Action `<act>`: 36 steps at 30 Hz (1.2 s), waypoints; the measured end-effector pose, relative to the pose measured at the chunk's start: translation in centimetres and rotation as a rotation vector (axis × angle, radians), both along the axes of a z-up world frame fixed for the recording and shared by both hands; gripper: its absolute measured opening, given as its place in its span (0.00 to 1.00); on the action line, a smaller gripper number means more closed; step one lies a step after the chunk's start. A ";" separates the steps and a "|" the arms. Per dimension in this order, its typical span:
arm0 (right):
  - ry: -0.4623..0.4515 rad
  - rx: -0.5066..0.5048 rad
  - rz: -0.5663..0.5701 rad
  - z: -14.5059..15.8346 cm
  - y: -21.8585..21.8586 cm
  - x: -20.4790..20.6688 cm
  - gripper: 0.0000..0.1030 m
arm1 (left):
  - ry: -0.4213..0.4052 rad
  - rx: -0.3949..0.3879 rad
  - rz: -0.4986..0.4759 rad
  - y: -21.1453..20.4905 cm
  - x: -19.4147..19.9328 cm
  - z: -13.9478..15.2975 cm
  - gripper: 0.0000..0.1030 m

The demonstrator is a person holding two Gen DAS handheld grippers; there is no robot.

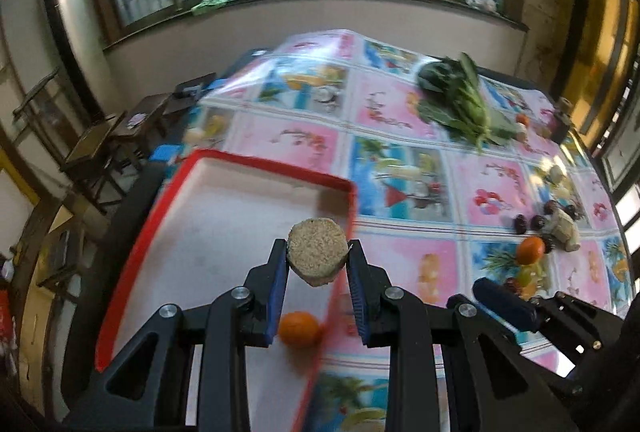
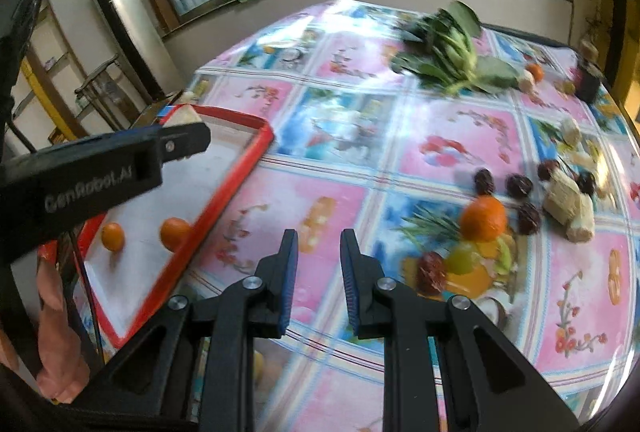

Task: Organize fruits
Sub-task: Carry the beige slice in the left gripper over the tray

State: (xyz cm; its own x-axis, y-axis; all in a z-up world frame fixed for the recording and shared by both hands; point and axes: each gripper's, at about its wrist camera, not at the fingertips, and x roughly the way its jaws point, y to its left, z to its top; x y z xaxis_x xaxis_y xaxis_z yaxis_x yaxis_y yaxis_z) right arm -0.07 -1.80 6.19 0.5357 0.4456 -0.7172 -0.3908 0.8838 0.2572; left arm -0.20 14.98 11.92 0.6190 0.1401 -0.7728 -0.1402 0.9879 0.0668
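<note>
A beige, rough-topped round chunk (image 1: 317,251), which may be a cut piece of corn or some other produce, sits clenched between the fingers of the left gripper (image 1: 318,258), held above the right-hand rim of the red-edged tray (image 1: 224,156). The chunk's flat grainy face looks up toward the camera and its short axis runs roughly up and down, so it hangs like a thick coin. The tray's white floor spreads ahead and to the left of that claw; below and behind the fingertips, a small orange (image 1: 299,328) rests just inside the tray's near corner. In the right wrist view a second small orange (image 2: 112,236) lies in the tray a little left of the first.

The right gripper (image 2: 319,244) hovers released, jaws parted on nothing, over the flowered tablecloth (image 2: 420,160). Ahead and to its right lie a loose orange (image 2: 483,218), several dark red dates (image 2: 484,181), pale corn pieces (image 2: 568,204) and, farther off, a bunch of leafy greens (image 2: 452,48).

The deciding relation appears to be that the tray's open floor lies forward-left of the loaded left claw; a short shift that way should clear the rim before letting go. The right claw is nearer the remaining fruit.
</note>
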 end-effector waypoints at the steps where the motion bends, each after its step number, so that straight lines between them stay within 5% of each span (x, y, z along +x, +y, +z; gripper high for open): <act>1: -0.004 0.002 0.010 0.3 0.6 -0.1 0.23 | 0.002 0.002 0.006 0.3 0.0 -0.1 0.28; 21: -0.046 -0.021 0.172 2.7 11.5 1.6 0.23 | 0.070 0.028 0.143 8.5 0.4 -3.1 0.28; 36: 0.020 -0.069 0.184 -0.4 15.1 5.3 0.23 | 0.131 0.029 0.151 9.9 2.0 -6.2 0.28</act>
State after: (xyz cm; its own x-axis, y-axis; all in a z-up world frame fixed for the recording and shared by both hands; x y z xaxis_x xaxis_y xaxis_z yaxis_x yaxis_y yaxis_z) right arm 5.24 13.28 5.75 0.4353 0.4840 -0.7591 -0.5432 0.8136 0.2073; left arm 1.85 24.91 5.75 0.4836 0.2473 -0.8396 -0.2753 0.9536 0.1223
